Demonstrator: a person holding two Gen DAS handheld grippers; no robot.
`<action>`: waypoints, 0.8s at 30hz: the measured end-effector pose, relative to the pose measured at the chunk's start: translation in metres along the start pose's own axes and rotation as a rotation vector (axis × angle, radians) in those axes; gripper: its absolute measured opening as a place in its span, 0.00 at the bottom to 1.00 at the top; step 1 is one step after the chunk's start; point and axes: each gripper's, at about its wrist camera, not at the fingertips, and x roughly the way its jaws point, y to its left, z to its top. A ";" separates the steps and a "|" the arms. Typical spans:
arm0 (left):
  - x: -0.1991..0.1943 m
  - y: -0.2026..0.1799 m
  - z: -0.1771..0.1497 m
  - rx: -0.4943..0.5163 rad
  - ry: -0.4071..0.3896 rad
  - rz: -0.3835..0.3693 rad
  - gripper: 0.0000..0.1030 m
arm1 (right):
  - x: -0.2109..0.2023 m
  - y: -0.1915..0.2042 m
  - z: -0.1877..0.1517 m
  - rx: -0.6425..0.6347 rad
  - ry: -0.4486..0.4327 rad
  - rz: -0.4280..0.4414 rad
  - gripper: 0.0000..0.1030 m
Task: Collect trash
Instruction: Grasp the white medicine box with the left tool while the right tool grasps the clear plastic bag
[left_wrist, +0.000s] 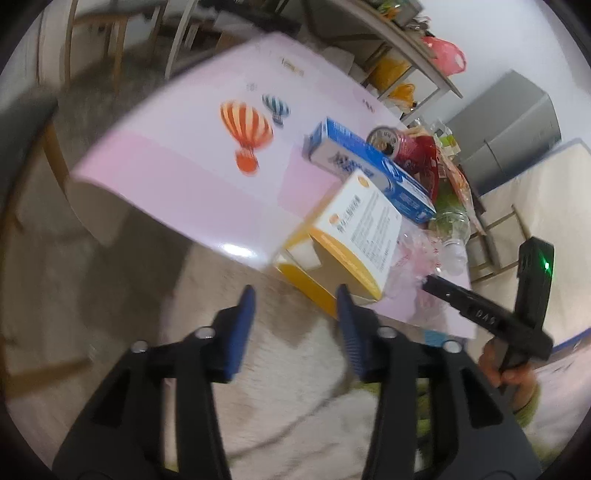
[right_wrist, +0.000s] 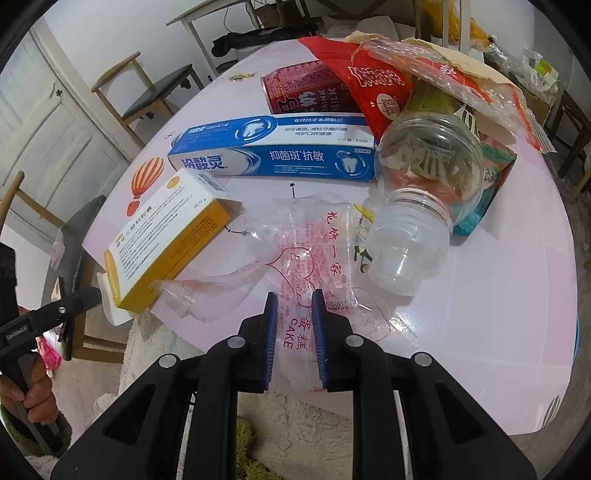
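The right gripper (right_wrist: 294, 295) pinches the clear crinkled plastic cake bag (right_wrist: 314, 254) lying on the pink table (right_wrist: 480, 332); the left gripper (left_wrist: 295, 291) hangs open and empty beside the yellow-and-white cardboard box (left_wrist: 354, 236) at the table's edge.

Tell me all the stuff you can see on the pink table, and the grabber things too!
table: one, pink with balloon pictures, under everything
medicine box: one, white and yellow, at the table's near-left edge, end flap open
toothpaste box: one, blue and white, lying behind the medicine box
clear cake bag: one, see-through with red print, in front, between the right gripper's pads
plastic bottle: one, clear, on its side, right of the bag
milk can: one, dark red, lying behind the toothpaste box
snack wrappers: several, mostly red, heaped at the back right
chairs: a few, wooden, around the table
left gripper: black with blue pads, open, empty, near the medicine box
right gripper: black with blue pads, shut on the cake bag
hand: holding the right gripper's handle
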 end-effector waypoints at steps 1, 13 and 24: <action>-0.004 -0.001 0.002 0.020 -0.021 0.006 0.51 | 0.000 0.000 0.000 0.000 0.000 0.000 0.18; 0.037 -0.058 0.046 0.434 0.024 0.048 0.79 | 0.002 0.002 0.001 -0.007 0.010 -0.012 0.18; 0.064 -0.074 0.037 0.512 0.105 0.031 0.79 | 0.005 0.005 0.003 -0.025 0.019 -0.017 0.18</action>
